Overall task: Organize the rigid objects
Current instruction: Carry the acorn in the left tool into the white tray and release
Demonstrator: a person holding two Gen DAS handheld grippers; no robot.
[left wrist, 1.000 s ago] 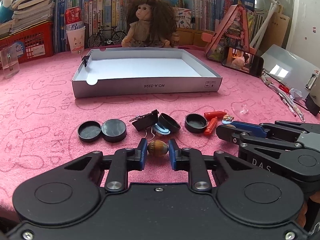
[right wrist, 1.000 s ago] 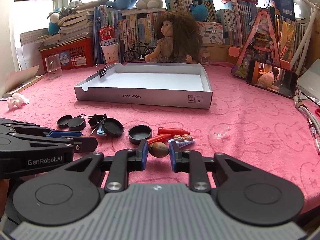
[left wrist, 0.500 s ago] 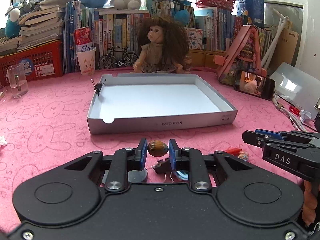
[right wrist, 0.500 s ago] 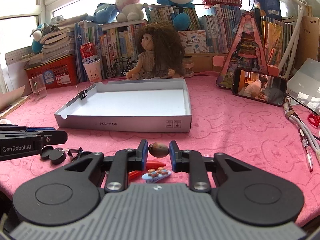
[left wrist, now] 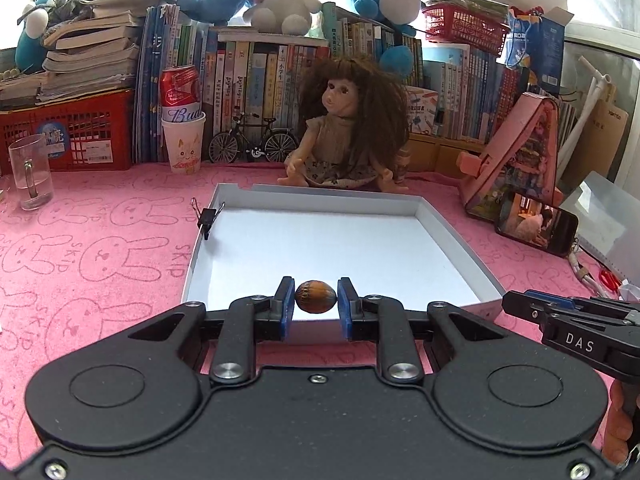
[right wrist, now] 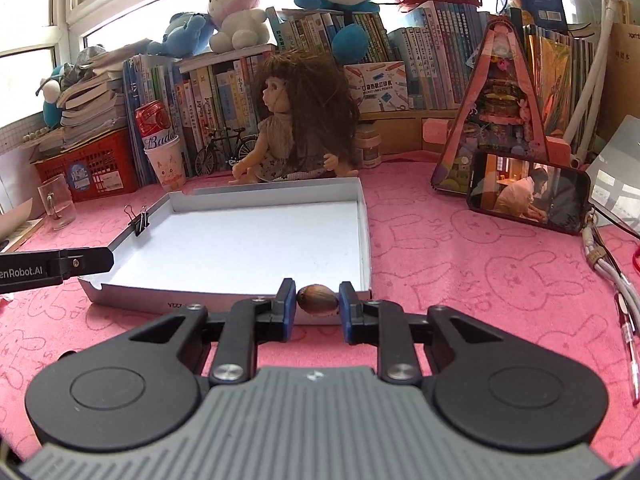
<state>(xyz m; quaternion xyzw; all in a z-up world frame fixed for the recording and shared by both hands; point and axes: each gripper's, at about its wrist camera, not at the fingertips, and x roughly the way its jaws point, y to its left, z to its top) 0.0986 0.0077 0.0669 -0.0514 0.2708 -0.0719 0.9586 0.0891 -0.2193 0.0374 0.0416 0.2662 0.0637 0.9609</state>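
Note:
My left gripper (left wrist: 315,298) is shut on a brown striped nut (left wrist: 315,297) and holds it above the near part of the white cardboard tray (left wrist: 456,240). My right gripper (right wrist: 317,300) is shut on a second brown nut (right wrist: 318,299), held over the tray's near right corner (right wrist: 365,240). The right gripper's tip shows at the right of the left wrist view (left wrist: 560,312). The left gripper's tip shows at the left of the right wrist view (right wrist: 72,262). The tray's floor is bare.
A black binder clip (left wrist: 206,216) grips the tray's left wall. A doll (left wrist: 348,128) sits behind the tray, before a row of books. A glass (left wrist: 30,172), a paper cup with a can (left wrist: 182,140), a phone (right wrist: 528,196) and pens (right wrist: 626,328) lie around on the pink cloth.
Both grippers rose from the small items on the cloth and moved forward to the tray, each carrying its nut. The lids and clips have dropped out of view.

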